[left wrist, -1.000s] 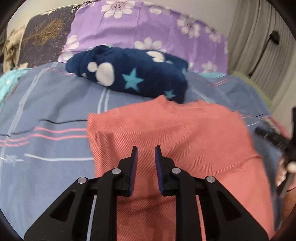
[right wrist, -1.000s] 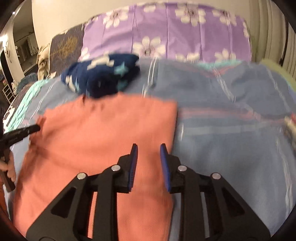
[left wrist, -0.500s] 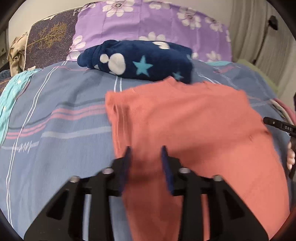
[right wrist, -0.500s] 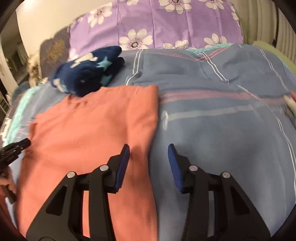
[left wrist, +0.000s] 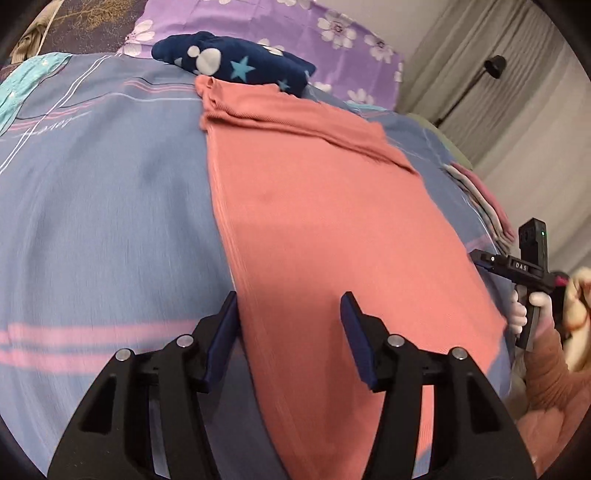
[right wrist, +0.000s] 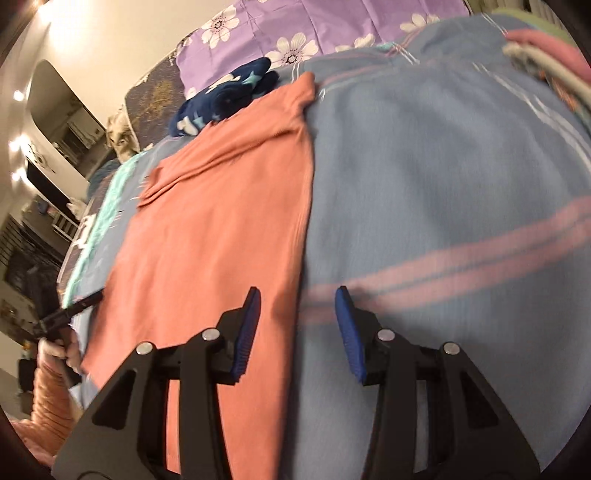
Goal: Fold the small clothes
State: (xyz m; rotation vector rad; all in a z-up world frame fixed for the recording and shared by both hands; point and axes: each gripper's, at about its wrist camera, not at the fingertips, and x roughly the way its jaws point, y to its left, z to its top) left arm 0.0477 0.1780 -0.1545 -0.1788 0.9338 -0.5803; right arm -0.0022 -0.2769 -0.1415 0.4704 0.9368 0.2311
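Both tongs hung released over the side edges of a salmon-pink garment spread on the bed.

The left tongs (left wrist: 288, 317) stood wide apart, the garment's (left wrist: 332, 229) left edge running just inside the left finger; nothing was gripped. The right tongs (right wrist: 297, 314) gaped likewise, straddling the garment's (right wrist: 221, 229) right edge, cloth under the left finger and the blue striped bedsheet (right wrist: 443, 184) under the right one. Ahead of both tongs the garment stretched flat, its far end folded over in a loose band. Beyond that end lay a navy bundle (left wrist: 236, 66) with stars, touching the garment, and farther off a purple flowered pillow (left wrist: 295, 33).
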